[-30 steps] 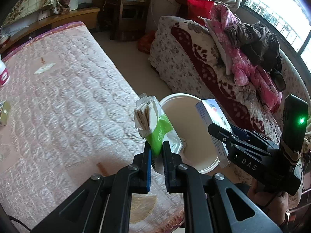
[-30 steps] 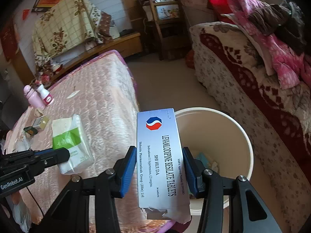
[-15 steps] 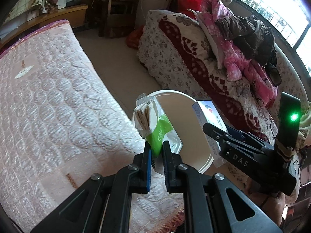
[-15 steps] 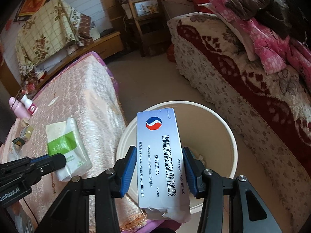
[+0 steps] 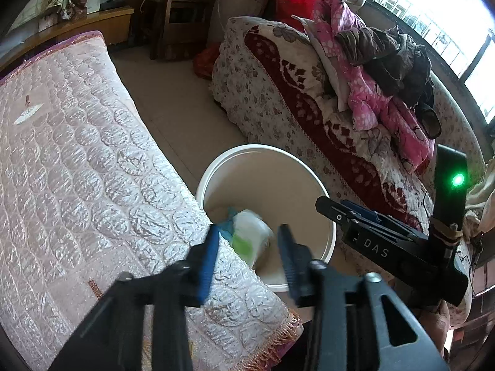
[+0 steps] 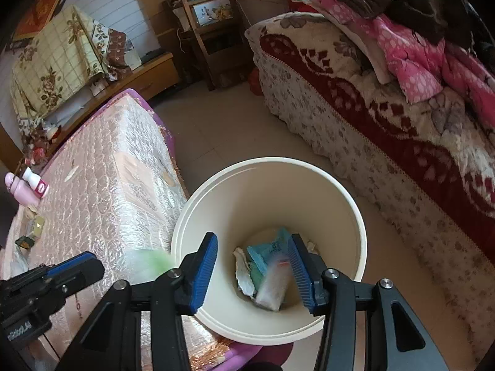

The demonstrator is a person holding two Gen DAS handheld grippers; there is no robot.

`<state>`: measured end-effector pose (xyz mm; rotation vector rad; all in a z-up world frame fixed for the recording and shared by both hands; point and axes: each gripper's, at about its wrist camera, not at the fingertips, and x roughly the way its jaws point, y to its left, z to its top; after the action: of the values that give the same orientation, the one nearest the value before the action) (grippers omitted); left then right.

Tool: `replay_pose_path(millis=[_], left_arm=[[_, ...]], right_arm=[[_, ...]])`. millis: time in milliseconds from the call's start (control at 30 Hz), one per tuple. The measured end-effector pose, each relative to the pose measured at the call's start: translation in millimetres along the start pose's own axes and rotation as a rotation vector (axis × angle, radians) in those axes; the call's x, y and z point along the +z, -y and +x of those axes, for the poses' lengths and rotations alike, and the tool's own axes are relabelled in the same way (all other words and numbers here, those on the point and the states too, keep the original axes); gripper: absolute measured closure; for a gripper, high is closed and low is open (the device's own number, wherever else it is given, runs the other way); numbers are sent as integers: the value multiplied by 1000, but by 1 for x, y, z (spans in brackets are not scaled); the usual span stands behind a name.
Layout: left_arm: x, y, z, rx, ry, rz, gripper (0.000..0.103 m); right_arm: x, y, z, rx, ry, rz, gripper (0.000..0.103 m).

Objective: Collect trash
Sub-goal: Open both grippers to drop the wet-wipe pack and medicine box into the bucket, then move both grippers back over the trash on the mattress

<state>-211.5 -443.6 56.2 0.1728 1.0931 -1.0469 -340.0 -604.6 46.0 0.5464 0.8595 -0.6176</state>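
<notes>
Left gripper (image 5: 247,250): jaws have just been opening, now apart, nothing pressed between the pads; a blurred green-and-white tissue pack (image 5: 249,236) shows in the gap, over the bin mouth. Right gripper (image 6: 252,273): jaws apart, pads clear of the blurred white tablet box (image 6: 273,287), which is inside the cream bin (image 6: 349,210).

Right view only: bin bottom with blue wrapper (image 6: 267,252) and crumpled paper (image 6: 243,275), plus 2 pink bottles (image 6: 26,187) on the mattress (image 6: 108,191). Left view only: the right gripper seen side-on beside the bin, with a green light (image 5: 458,181) on it.
</notes>
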Motion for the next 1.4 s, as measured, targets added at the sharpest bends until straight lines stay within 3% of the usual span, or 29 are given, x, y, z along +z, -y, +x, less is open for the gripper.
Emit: replay_pose_path(millis=[600,733,867,1133,1400], left_arm=[[-13,-41,-29,118,32,-76,61],[-18,-59,-42,138,53,-107,50],[-25,-78,-56,168,73,-143,49],[-47,-133,-92,245,96,-233,49],[-82,-218,-134,363,116,-359,49]], right_arm=[[-10,-33,-2,50,-16,-51,47],[-12,-49,-4,68,-15,-77,46],[-16,-70,-5,88,-20,-118,45],[-27,-123,-4,154,-39,-213,45],[-49,-203,-1,258,-73,-367,45]])
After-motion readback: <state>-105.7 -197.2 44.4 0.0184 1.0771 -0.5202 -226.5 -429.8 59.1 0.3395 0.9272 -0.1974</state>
